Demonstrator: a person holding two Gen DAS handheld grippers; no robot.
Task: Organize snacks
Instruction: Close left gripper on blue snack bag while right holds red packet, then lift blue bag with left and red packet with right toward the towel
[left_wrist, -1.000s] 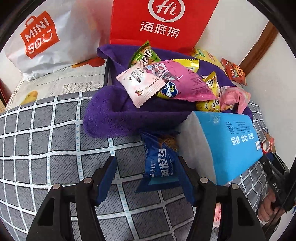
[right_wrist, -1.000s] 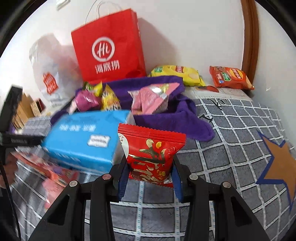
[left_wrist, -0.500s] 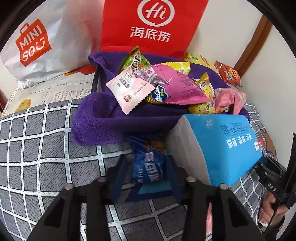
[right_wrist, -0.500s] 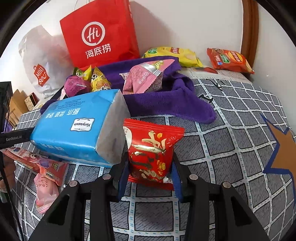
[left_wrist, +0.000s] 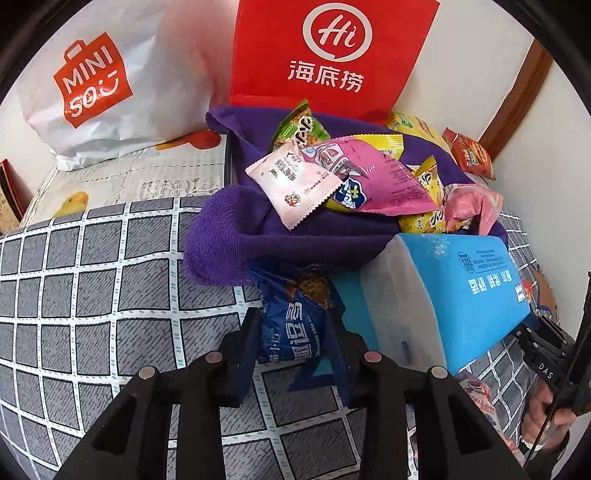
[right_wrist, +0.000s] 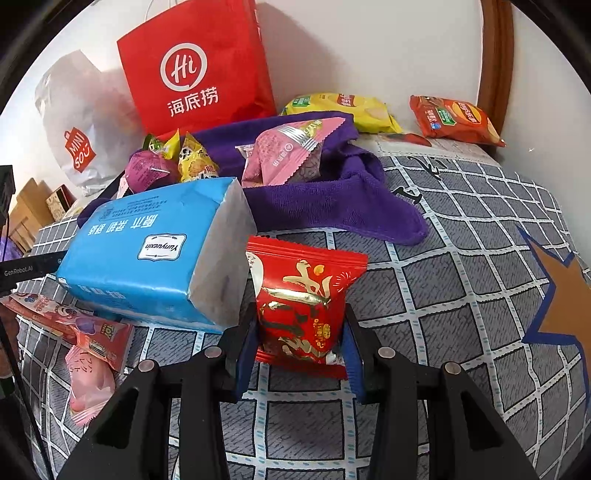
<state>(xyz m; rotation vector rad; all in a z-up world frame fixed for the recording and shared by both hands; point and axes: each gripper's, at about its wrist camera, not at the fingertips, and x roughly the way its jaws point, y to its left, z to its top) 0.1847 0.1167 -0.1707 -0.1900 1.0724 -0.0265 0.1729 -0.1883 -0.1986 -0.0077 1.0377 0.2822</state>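
Note:
My left gripper (left_wrist: 295, 332) is shut on a blue snack packet (left_wrist: 291, 325), just in front of a purple towel (left_wrist: 229, 243) that holds several snack packets, among them a pink one (left_wrist: 373, 181). My right gripper (right_wrist: 299, 332) is shut on a red snack packet (right_wrist: 303, 295), held above the checked grey cloth (right_wrist: 443, 295), right of a blue tissue pack (right_wrist: 147, 251). The towel (right_wrist: 332, 206) lies behind it with pink (right_wrist: 288, 155) and yellow packets.
A red paper bag (left_wrist: 328, 55) and a white Miniso bag (left_wrist: 99, 85) stand against the wall behind the towel. Yellow (right_wrist: 343, 110) and orange (right_wrist: 454, 120) chip bags lie at the back right. Loose pink packets (right_wrist: 88, 384) lie left of the tissue pack.
My left gripper has closed from wide open onto the blue packet. My right gripper has moved nearer the tissue pack and towel, still holding the red packet.

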